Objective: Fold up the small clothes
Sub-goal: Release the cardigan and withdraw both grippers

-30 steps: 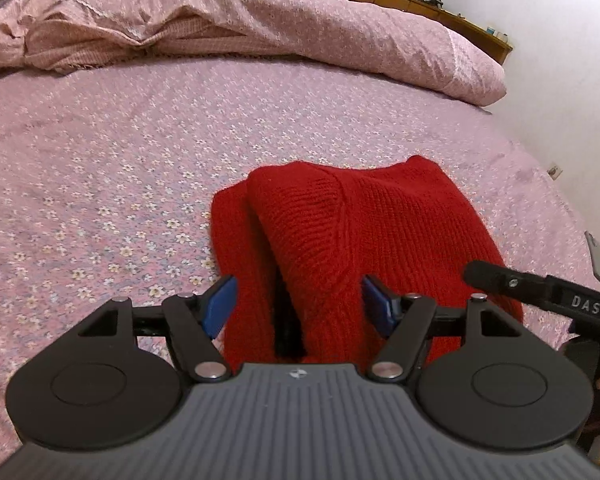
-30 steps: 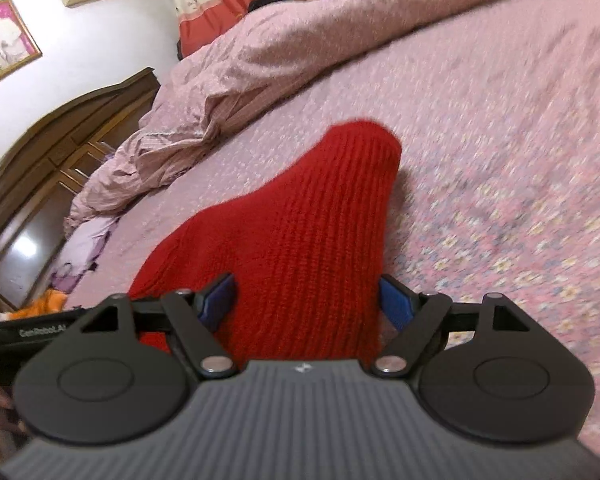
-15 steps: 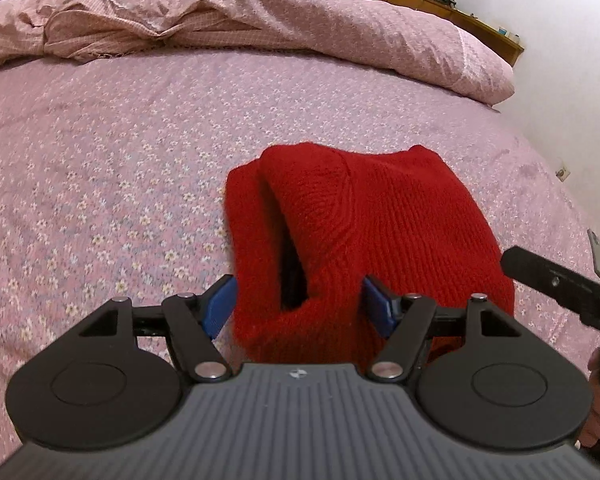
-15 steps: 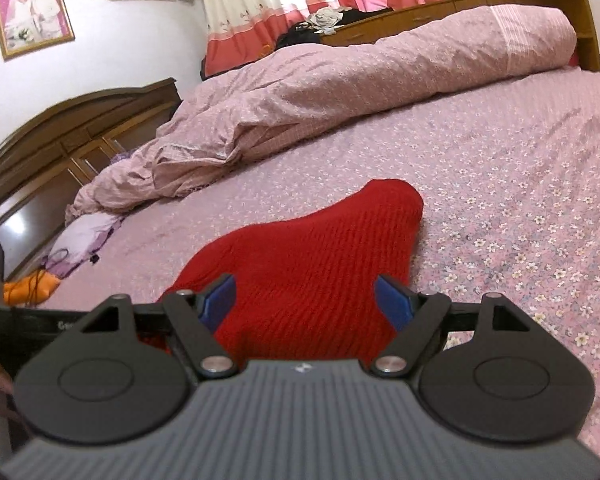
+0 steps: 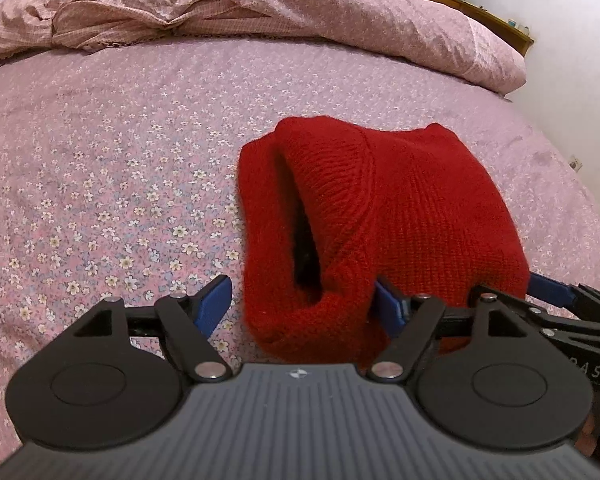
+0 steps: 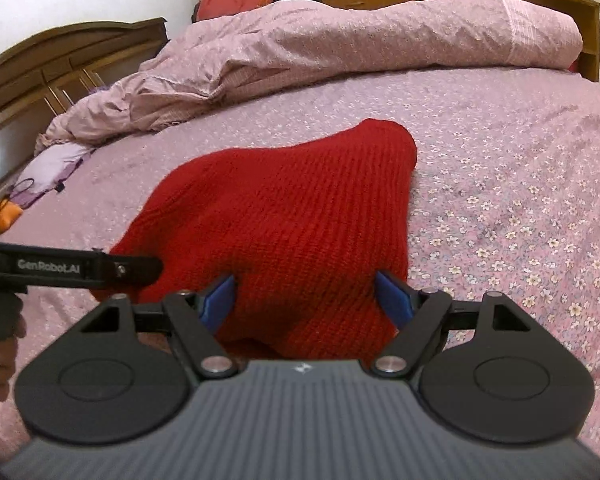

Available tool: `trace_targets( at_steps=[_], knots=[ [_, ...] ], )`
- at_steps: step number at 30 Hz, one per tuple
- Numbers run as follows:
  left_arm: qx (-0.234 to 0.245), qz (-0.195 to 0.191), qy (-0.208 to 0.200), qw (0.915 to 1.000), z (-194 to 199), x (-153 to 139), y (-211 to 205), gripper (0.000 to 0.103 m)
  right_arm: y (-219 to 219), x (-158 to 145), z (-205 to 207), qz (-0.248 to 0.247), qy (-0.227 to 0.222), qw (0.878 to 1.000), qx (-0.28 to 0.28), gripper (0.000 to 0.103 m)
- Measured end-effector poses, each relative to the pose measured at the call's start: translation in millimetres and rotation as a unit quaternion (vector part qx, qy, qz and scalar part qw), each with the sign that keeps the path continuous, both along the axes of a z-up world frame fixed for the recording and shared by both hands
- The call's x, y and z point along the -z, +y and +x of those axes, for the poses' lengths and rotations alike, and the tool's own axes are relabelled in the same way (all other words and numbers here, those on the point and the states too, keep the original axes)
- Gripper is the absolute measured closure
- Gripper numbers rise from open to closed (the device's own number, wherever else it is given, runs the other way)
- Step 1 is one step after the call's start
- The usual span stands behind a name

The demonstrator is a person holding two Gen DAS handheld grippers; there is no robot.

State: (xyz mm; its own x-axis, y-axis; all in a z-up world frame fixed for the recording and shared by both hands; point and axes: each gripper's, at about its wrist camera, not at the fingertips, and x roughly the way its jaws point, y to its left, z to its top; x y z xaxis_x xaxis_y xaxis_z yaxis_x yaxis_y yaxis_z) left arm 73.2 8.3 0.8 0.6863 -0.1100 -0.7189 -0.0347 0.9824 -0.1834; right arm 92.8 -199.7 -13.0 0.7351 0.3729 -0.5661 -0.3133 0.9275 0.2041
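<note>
Your left gripper (image 5: 304, 304) is spreading its fingers (image 5: 216, 300) around the near edge of the folded red knit garment (image 5: 412, 216). Your right gripper (image 6: 306, 300) is released too, fingers (image 6: 392, 296) straddling it, on the floral bed (image 5: 100, 200).

A folded red knitted sweater (image 5: 400, 216) lies on the flowered pink bedsheet (image 5: 120, 184). The left tongs (image 5: 304, 306) are opening around its near fold (pads clear), the right tongs (image 5: 556, 304) alongside.
</note>
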Motion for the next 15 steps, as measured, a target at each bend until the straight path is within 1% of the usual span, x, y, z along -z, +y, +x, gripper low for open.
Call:
trace_targets(
  at_steps=[4,9,12,14,15],
  knots=[
    [-0.007,0.011,-0.007,0.9999,-6.1,-7.2,-4.1,0.023,-1.9,-8.1,-6.7,0.008,0.0,1.0,0.005,0.024],
    [-0.02,0.016,0.003,0.9997,-18.7,-14.4,-9.9,0.023,-5.7,-16.8,-18.2,0.017,0.009,1.0,0.012,0.025],
    [-0.025,0.024,0.006,0.9994,-28.0,-19.1,-14.4,0.019,-6.2,-20.1,-28.5,0.011,0.009,1.0,0.015,0.025],
    [-0.023,0.031,0.01,0.9992,-32.5,-19.8,-18.2,0.011,-7.2,-22.0,-33.7,0.007,0.008,1.0,0.022,0.025],
    [-0.022,0.036,0.015,0.999,-33.0,-19.5,-20.7,0.01,-7.7,-22.5,-35.6,0.006,0.009,1.0,0.025,0.025]
  ],
)
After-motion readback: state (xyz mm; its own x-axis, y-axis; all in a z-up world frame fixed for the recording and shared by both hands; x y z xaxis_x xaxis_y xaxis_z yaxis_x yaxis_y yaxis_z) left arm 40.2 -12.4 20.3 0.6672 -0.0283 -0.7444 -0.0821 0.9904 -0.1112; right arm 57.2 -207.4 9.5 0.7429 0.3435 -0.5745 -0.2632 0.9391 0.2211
